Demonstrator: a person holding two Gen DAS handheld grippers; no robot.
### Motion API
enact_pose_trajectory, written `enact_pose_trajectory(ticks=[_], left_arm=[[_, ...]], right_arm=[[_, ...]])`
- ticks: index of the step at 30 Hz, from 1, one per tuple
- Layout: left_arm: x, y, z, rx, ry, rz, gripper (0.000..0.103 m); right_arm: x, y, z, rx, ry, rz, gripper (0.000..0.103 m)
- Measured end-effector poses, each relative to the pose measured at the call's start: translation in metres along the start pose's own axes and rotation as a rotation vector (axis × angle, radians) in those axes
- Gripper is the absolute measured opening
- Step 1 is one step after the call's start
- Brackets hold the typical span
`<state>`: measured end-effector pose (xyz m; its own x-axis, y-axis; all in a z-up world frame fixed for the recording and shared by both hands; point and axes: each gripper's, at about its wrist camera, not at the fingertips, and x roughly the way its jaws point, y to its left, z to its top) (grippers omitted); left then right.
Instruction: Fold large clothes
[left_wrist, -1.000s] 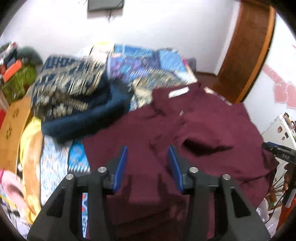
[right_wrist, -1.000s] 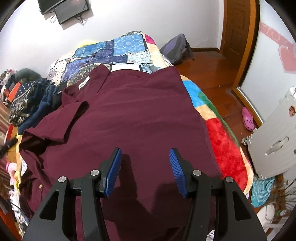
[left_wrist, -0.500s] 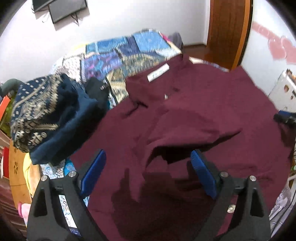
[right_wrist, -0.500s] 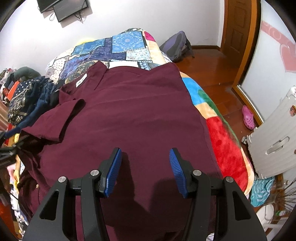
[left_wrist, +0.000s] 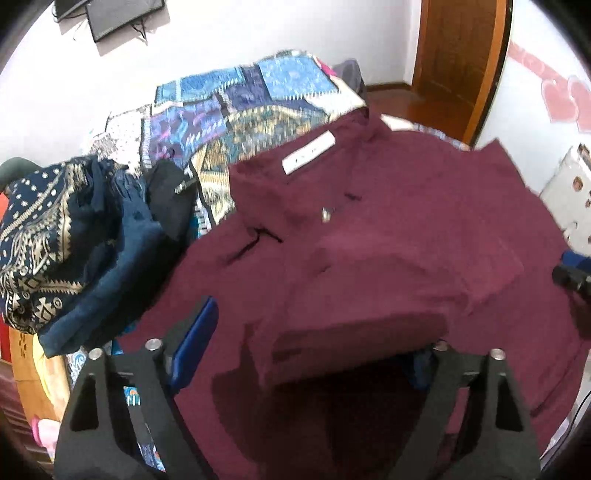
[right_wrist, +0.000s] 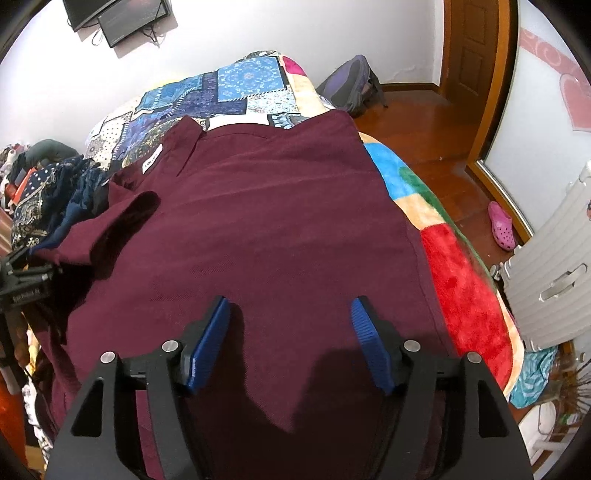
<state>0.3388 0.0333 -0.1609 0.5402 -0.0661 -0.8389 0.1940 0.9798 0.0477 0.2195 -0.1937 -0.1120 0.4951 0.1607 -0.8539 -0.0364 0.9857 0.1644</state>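
A: Setting: bedroom, white walls, wooden door (right_wrist: 469, 55), patchwork quilt (right_wrist: 240, 88) over the bed. Maroon shirt (right_wrist: 266, 221) lies spread on the quilt, collar and white label (right_wrist: 152, 159) at the far end.

B: Poses. Both grippers pitch steeply down at the shirt. Right gripper (right_wrist: 291, 347) hangs over the shirt's near hem area, level, no visible roll. Left gripper (left_wrist: 314, 354) sits at the shirt's left edge, over a folded-in sleeve flap (left_wrist: 388, 280).

A: View differences. Left wrist view: heap of navy patterned clothes (left_wrist: 55, 240) beside the shirt, and the tip of the other tool at the right edge. Right wrist view: wood floor, pink clog (right_wrist: 500, 225), grey backpack (right_wrist: 351, 88), white slatted panel (right_wrist: 554, 273).

B: Fingers. Right: blue pads wide apart and opening, flat shirt fabric below them, not pinched. Left: fairly wide, closing. One blue pad (left_wrist: 194, 350) is clear; the other is hidden under the raised flap, which lies between them. No firm clamp on the cloth is visible.

A: Far: two dark screens (right_wrist: 129, 18) mounted on the wall.
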Motion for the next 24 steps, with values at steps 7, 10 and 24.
enact_pose_trajectory(ticks=[7, 10, 24], left_arm=[[-0.020, -0.006, 0.013, -0.013, -0.086, -0.062, 0.014], [-0.030, 0.005, 0.016, -0.051, -0.100, -0.060, 0.010], [-0.081, 0.143, -0.099, -0.508, -0.061, -0.007, 0.012]], right_arm=[[0.005, -0.002, 0.002, 0.034, 0.000, 0.012, 0.072], [0.004, -0.001, 0.000, 0.024, -0.005, 0.007, 0.072], [0.006, 0.003, 0.001, 0.031, -0.012, -0.016, 0.075]])
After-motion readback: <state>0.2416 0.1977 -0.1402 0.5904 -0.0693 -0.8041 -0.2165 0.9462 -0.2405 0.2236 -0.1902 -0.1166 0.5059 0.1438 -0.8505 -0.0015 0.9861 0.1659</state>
